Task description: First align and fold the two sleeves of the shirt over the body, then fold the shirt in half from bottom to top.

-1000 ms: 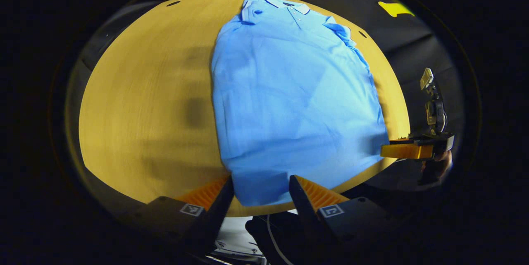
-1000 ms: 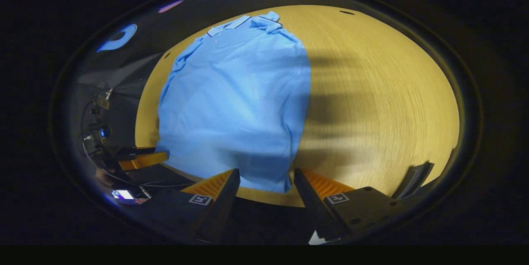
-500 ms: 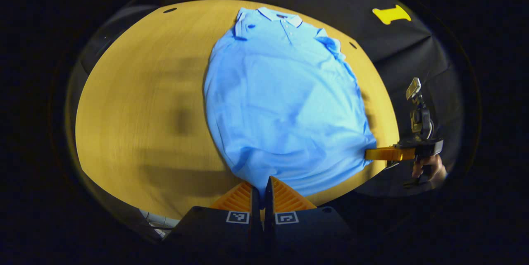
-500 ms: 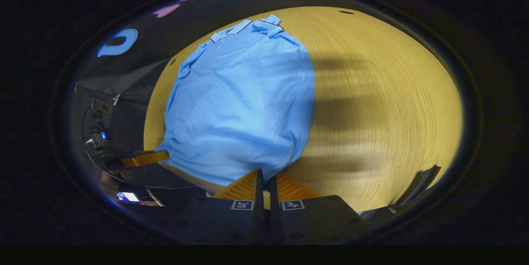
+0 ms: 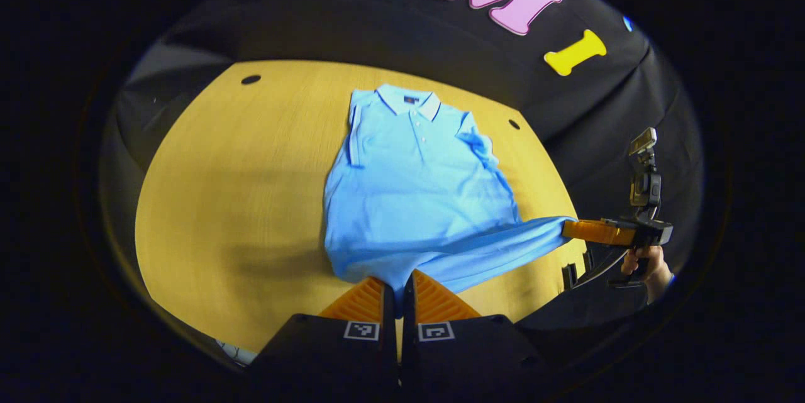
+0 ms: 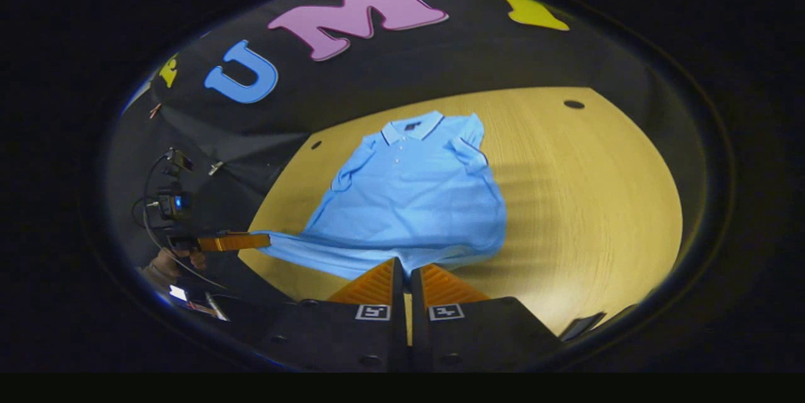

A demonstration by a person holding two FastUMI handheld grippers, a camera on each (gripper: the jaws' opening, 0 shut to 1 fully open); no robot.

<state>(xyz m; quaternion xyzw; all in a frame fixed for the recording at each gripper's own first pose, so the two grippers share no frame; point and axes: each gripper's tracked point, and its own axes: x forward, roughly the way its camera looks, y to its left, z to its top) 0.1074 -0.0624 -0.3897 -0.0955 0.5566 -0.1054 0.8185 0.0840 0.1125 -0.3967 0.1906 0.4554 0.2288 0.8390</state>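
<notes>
At the counter's (image 5: 207, 202) near edge we've just clamped both tongs, left (image 5: 397, 283) and right (image 6: 405, 274), on the blue polo shirt's (image 5: 418, 189) hem corners and lifted; sleeves lie folded over the body, collar toward the far edge, so the bottom-to-top fold is underway.

The shirt (image 5: 418, 195) is lying on the desk (image 5: 233, 202), its collar (image 5: 412, 100) toward the far edge by the wall and both sleeves lying folded over the body. Its hem is hanging lifted above the near edge, with the left gripper (image 5: 397, 287) pinching one bottom corner. The right gripper (image 6: 403, 277) is pinching the other corner, out over the desk's right edge in the left gripper view.
</notes>
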